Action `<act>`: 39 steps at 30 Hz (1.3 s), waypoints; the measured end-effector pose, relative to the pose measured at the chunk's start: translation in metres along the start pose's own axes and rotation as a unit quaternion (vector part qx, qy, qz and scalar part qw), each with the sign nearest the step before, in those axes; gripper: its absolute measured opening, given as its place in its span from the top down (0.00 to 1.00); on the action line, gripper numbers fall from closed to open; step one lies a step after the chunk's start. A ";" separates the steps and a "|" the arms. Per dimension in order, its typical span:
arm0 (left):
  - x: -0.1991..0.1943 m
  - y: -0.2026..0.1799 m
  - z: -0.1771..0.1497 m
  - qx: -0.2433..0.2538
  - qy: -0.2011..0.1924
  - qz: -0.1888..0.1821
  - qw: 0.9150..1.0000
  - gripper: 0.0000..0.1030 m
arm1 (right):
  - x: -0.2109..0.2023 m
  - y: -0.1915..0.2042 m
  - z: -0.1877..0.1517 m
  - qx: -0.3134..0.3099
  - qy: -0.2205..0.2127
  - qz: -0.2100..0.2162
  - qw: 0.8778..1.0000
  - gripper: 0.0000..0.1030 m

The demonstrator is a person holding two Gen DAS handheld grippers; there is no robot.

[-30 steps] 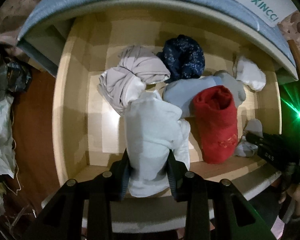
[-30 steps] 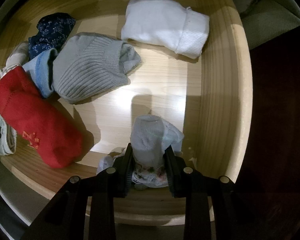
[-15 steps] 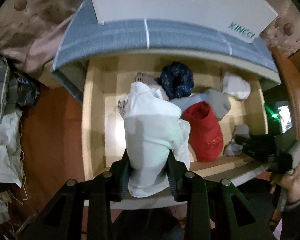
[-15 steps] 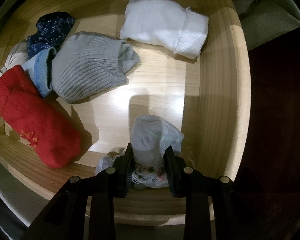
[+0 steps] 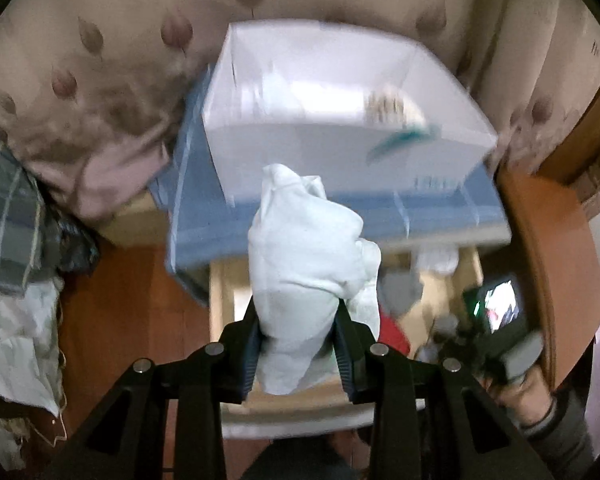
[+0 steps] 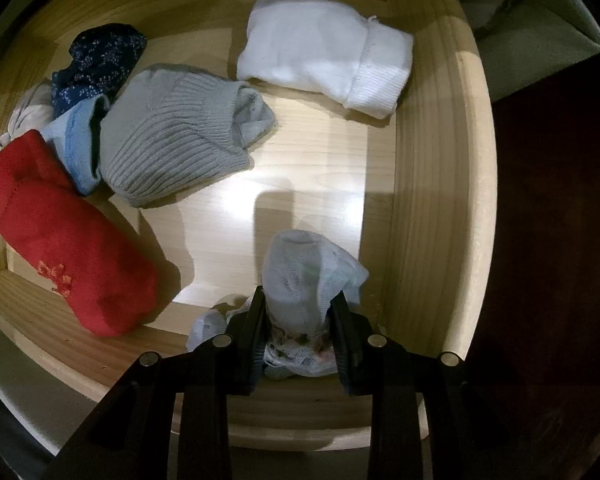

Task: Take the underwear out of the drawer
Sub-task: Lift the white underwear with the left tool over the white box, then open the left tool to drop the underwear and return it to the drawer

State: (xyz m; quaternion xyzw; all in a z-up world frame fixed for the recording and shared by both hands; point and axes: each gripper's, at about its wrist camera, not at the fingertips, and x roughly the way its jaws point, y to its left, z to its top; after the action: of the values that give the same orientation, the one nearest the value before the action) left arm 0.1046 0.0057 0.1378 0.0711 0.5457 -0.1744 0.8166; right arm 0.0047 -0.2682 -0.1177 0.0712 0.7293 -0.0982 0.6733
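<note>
Left gripper (image 5: 298, 344): pinching white garment (image 5: 304, 264), lifted since a second ago, now clear above drawer (image 5: 220, 300), facing white box (image 5: 340, 120). Right gripper (image 6: 298, 332): unmoved, clamped on pale bundle (image 6: 304, 276) inside drawer (image 6: 432, 200).

Wall covering: beige padded fabric (image 5: 112, 60) with brown leaf-shaped motifs, filling the upper part of the left wrist view.
Floor: reddish-brown wooden boards (image 5: 112, 300), dim.
Furniture: blue-grey cloth-covered cabinet top (image 5: 204, 216) with a white open cardboard box (image 5: 300, 148) on it, blurred.
Left edge: checked grey-green fabric (image 5: 8, 216) above crumpled white cloth (image 5: 16, 340).
Right edge: curved orange-brown wooden panel (image 5: 540, 248).
Light: bright patch on the pale wood floor inside the drawer (image 6: 292, 184); darkness around.
</note>
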 end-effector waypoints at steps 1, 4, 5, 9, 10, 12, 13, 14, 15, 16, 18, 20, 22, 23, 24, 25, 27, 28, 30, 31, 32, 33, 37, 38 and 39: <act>-0.006 0.001 0.008 0.001 -0.011 0.003 1.000 0.68 | 0.000 0.000 0.000 0.000 0.000 0.000 1.000 0.74; -0.021 0.002 0.038 0.005 -0.049 0.021 0.999 0.68 | -0.001 -0.002 0.001 0.000 0.000 0.000 1.000 0.74; -0.024 0.003 0.049 0.008 -0.063 0.028 0.998 0.68 | -0.001 -0.002 0.001 0.000 0.000 0.000 1.000 0.74; -0.020 0.003 0.086 0.011 -0.087 0.047 0.995 0.68 | -0.001 -0.001 0.000 -0.004 0.000 -0.003 1.000 0.74; -0.017 0.004 0.094 0.011 -0.089 0.049 0.995 0.68 | -0.001 0.000 -0.001 -0.006 0.000 -0.004 1.000 0.74; -0.007 0.003 0.114 0.012 -0.092 0.059 0.994 0.68 | -0.001 0.000 -0.001 -0.007 0.000 -0.005 1.000 0.74; -0.001 0.001 0.121 0.015 -0.092 0.062 0.994 0.68 | -0.001 0.000 -0.001 -0.006 0.000 -0.005 1.000 0.74; 0.005 0.000 0.129 0.019 -0.093 0.064 0.993 0.68 | 0.000 0.001 0.000 -0.005 0.000 -0.005 1.000 0.74; 0.012 -0.002 0.134 0.022 -0.092 0.068 0.993 0.68 | 0.000 0.002 0.000 -0.004 0.001 -0.005 1.000 0.74; 0.019 -0.004 0.139 0.026 -0.088 0.072 0.993 0.68 | 0.000 0.003 0.000 -0.004 0.001 -0.006 1.000 0.74; 0.035 -0.008 0.146 0.031 -0.077 0.077 0.994 0.68 | 0.000 0.004 0.001 -0.004 0.001 -0.007 1.000 0.74; 0.053 -0.010 0.150 0.034 -0.062 0.083 0.994 0.68 | 0.001 0.004 0.001 -0.004 0.001 -0.008 1.000 0.74; 0.065 -0.010 0.150 0.033 -0.052 0.085 0.995 0.68 | 0.001 0.005 0.002 -0.004 0.001 -0.007 1.000 0.74; 0.070 -0.009 0.150 0.029 -0.048 0.084 0.995 0.68 | 0.001 0.005 0.002 -0.004 0.001 -0.007 1.000 0.74; 0.074 -0.008 0.150 0.025 -0.043 0.081 0.995 0.68 | 0.001 0.006 0.002 -0.003 0.001 -0.006 1.000 0.74; 0.077 -0.007 0.150 0.022 -0.040 0.079 0.996 0.68 | 0.000 0.006 0.002 -0.003 0.001 -0.006 1.000 0.74; 0.083 -0.007 0.150 0.020 -0.032 0.079 0.996 0.67 | 0.001 0.006 0.003 -0.003 0.002 -0.005 1.000 0.73; 0.085 -0.007 0.149 0.022 -0.031 0.082 0.996 0.66 | 0.001 0.006 0.003 -0.003 0.002 -0.005 1.000 0.73; 0.087 -0.009 0.147 0.026 -0.029 0.089 0.995 0.65 | 0.002 0.006 0.004 -0.002 0.002 -0.005 1.000 0.73; 0.088 -0.009 0.146 0.028 -0.028 0.089 0.995 0.65 | 0.002 0.006 0.004 -0.002 0.002 -0.005 1.000 0.73; 0.088 -0.010 0.146 0.027 -0.024 0.088 0.995 0.65 | 0.002 0.006 0.004 -0.002 0.002 -0.005 1.000 0.73; 0.089 -0.010 0.145 0.026 -0.022 0.087 0.996 0.64 | 0.002 0.006 0.004 -0.002 0.002 -0.005 1.000 0.73; 0.086 -0.007 0.142 0.014 -0.016 0.076 0.997 0.63 | 0.003 0.008 0.005 -0.001 0.002 -0.007 1.000 0.73; 0.083 -0.006 0.142 0.010 -0.021 0.073 0.997 0.63 | 0.003 0.008 0.005 -0.001 0.002 -0.007 1.000 0.73; 0.080 -0.005 0.141 0.008 -0.024 0.070 0.997 0.61 | 0.003 0.008 0.005 0.000 0.002 -0.006 1.000 0.73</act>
State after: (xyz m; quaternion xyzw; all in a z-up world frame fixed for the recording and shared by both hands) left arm 0.2527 -0.0591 0.1209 0.1110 0.5179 -0.1230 0.8392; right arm 0.0115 -0.2621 -0.1217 0.0668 0.7313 -0.1023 0.6710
